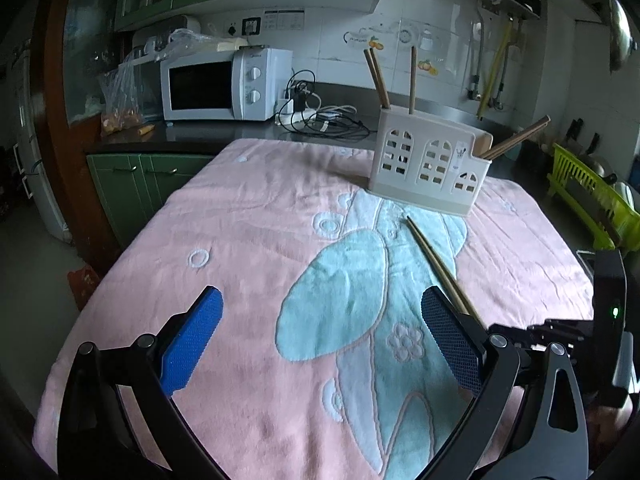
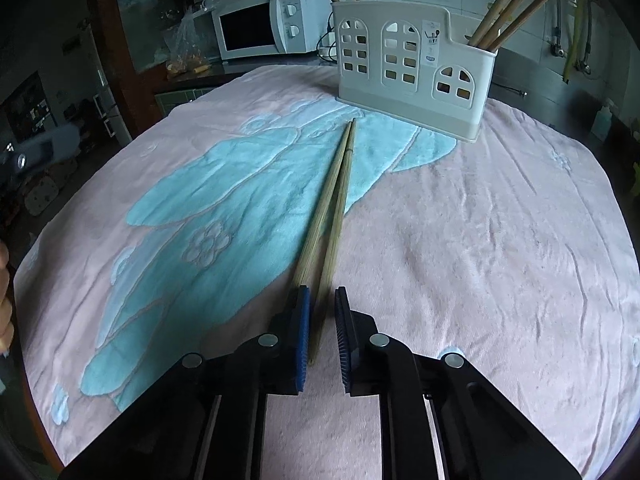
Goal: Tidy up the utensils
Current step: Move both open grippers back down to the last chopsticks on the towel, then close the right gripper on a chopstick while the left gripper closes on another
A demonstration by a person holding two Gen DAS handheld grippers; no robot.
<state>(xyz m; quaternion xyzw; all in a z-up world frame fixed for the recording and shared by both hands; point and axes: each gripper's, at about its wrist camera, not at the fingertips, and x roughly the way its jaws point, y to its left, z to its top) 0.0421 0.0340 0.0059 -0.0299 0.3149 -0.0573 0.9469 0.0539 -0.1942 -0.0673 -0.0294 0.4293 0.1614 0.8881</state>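
Blue-padded, the right claw has narrowed around the near ends of the pair of chopsticks lying on the pink towel that covers the surface, though only one stick plainly sits between its pads while the other runs under the left pad's tip. Off to the side, the left claw hangs spread wide and empty above the towel. Lifting from here could, I judge, bring up one stick and drop its mate, or let them scissor apart short of the white utensil holder, where other chopsticks already stand.
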